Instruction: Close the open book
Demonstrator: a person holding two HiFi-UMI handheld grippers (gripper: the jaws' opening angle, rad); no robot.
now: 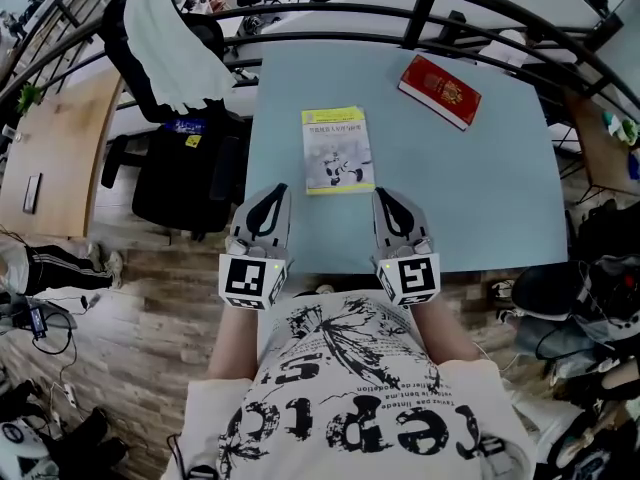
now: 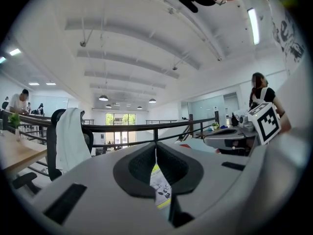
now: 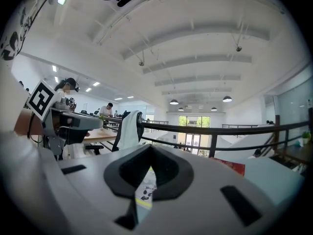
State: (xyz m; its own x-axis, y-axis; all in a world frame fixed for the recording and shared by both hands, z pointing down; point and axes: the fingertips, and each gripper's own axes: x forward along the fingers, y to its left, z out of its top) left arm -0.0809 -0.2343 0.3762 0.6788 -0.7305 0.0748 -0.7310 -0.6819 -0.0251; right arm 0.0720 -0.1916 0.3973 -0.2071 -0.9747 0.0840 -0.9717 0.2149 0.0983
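Level, tips together: left claw [image 1: 280, 189]; right claw [image 1: 378, 194] likewise; closed book [image 1: 337, 149] ahead.

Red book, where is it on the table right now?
In the head view the red book lies toward the far right of the table, beyond and right of the white booklet at mid-table.

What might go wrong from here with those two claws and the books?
The booklet lies flat and looks closed; nudging it with the shut left claw or right claw might slide it across the table. The red book sits near the far edge, so a wide sweep might knock it off.
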